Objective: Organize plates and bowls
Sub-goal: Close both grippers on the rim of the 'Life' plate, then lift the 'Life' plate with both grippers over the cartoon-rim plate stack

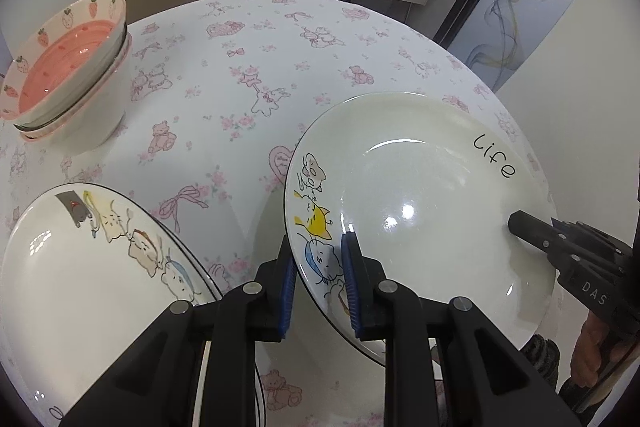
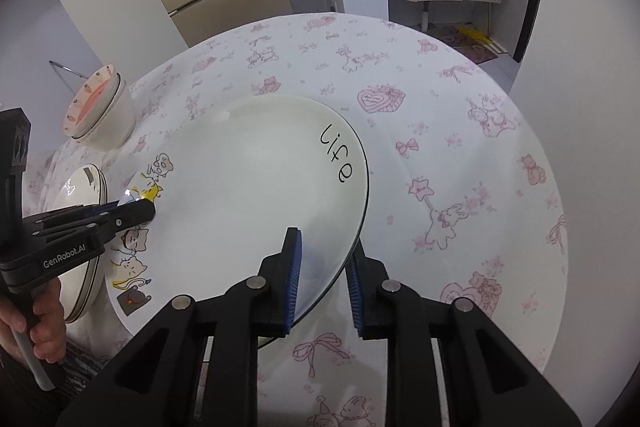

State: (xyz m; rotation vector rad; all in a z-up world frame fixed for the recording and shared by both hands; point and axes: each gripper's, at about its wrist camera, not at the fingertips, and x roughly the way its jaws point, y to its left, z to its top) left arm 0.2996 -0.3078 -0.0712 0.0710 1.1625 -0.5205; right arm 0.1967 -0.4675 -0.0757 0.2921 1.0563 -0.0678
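- Pink-lined bowls, printed with strawberries, sit nested in a stack at the far left of the table, well apart from the plates.
- Near the left edge, a second cat-printed plate lies on the floral tablecloth, just beside the held plate without touching it.
- Left gripper: blue pads pinch the left rim of the white "Life" plate, one finger above the rim and one below, at the cartoon cat print.
- The "Life" plate is tilted, its right side raised off the tablecloth, between the two grippers.
- Right gripper: blue pads straddle the plate's opposite rim, clamped on it near the lettering.
- A hand grips the left gripper's handle at the far left of the right wrist view.
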